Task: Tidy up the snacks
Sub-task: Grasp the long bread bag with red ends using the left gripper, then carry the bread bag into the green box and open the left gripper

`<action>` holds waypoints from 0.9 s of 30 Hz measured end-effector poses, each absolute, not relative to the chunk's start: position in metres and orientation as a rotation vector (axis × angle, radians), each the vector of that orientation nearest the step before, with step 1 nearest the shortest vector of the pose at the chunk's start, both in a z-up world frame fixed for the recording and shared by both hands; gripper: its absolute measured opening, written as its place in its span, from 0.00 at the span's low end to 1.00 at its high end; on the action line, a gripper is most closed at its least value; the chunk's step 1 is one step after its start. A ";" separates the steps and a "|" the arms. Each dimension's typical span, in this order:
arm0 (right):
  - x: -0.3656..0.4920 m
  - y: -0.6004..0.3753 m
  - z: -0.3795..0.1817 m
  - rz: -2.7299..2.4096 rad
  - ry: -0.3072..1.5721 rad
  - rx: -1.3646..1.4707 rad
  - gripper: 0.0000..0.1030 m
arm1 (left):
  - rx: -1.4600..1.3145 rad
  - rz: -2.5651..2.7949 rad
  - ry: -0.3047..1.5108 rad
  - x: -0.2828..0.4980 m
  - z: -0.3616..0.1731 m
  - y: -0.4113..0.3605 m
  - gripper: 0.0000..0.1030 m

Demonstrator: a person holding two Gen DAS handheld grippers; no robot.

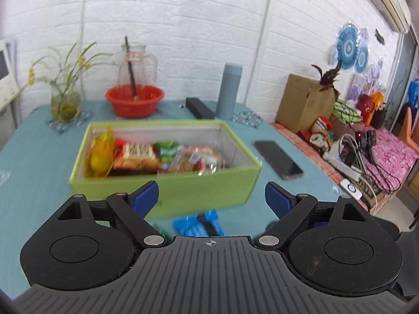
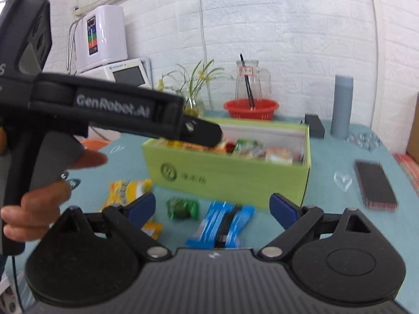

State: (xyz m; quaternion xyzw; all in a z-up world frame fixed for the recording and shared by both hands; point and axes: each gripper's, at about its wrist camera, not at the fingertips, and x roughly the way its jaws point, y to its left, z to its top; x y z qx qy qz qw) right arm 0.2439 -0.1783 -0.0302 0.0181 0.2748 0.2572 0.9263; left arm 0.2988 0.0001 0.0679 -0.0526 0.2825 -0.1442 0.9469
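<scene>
A: Ahead of your left gripper [image 1: 211, 196], spread wide, holding nothing: green box [image 1: 167, 191] of snacks; blue packet [image 1: 199, 225] just below.

B: Your right gripper [image 2: 212, 210], equally wide, bare, adds yellow packet [image 2: 125, 191], green candy [image 2: 182, 208], your left hand [image 2: 34, 206].

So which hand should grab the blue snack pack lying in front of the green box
Right. Its open tongs sit directly over the blue pack; the left tongs are also open, but face the green box.
</scene>
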 end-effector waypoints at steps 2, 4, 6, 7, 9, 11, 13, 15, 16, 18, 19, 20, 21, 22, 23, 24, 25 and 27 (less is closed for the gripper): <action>0.221 -0.180 -0.048 0.515 0.598 0.078 0.90 | -0.154 -0.288 0.604 0.279 0.051 0.012 0.76; 0.199 -0.181 -0.065 0.507 0.636 0.112 0.90 | -0.227 -0.280 0.648 0.260 0.030 0.027 0.76; 0.184 -0.180 -0.079 0.503 0.679 0.137 0.90 | -0.290 -0.290 0.693 0.242 0.010 0.039 0.76; 0.180 -0.179 -0.085 0.507 0.699 0.146 0.90 | -0.320 -0.290 0.718 0.234 0.000 0.044 0.74; 0.176 -0.173 -0.090 0.520 0.720 0.144 0.90 | -0.362 -0.297 0.761 0.223 -0.015 0.048 0.72; 0.177 -0.167 -0.090 0.528 0.718 0.129 0.90 | -0.377 -0.308 0.798 0.217 -0.024 0.047 0.70; 0.179 -0.159 -0.090 0.551 0.713 0.115 0.90 | -0.360 -0.319 0.816 0.217 -0.028 0.042 0.66; 0.185 -0.148 -0.091 0.580 0.715 0.081 0.90 | -0.339 -0.325 0.816 0.220 -0.028 0.036 0.66; 0.188 -0.141 -0.092 0.593 0.717 0.055 0.90 | -0.326 -0.343 0.820 0.224 -0.028 0.033 0.65; 0.194 -0.128 -0.094 0.618 0.729 0.003 0.90 | -0.312 -0.376 0.857 0.236 -0.033 0.027 0.55; 0.196 -0.122 -0.096 0.630 0.737 -0.025 0.90 | -0.309 -0.403 0.874 0.241 -0.036 0.025 0.37; 0.196 -0.117 -0.097 0.658 0.735 -0.046 0.90 | -0.309 -0.428 0.890 0.245 -0.038 0.023 0.30; 0.196 -0.114 -0.097 0.656 0.733 -0.064 0.91 | -0.305 -0.452 0.897 0.246 -0.040 0.022 0.30; 0.194 -0.113 -0.097 0.662 0.733 -0.075 0.91 | -0.290 -0.455 0.890 0.244 -0.040 0.021 0.28; 0.192 -0.114 -0.096 0.671 0.730 -0.077 0.91 | -0.281 -0.455 0.886 0.242 -0.040 0.021 0.27; 0.190 -0.116 -0.095 0.681 0.728 -0.075 0.91 | -0.277 -0.459 0.886 0.238 -0.039 0.021 0.28; 0.186 -0.117 -0.094 0.687 0.730 -0.072 0.91 | -0.277 -0.462 0.888 0.234 -0.039 0.022 0.28; 0.173 -0.120 -0.093 0.698 0.732 -0.076 0.91 | -0.283 -0.467 0.896 0.222 -0.040 0.020 0.28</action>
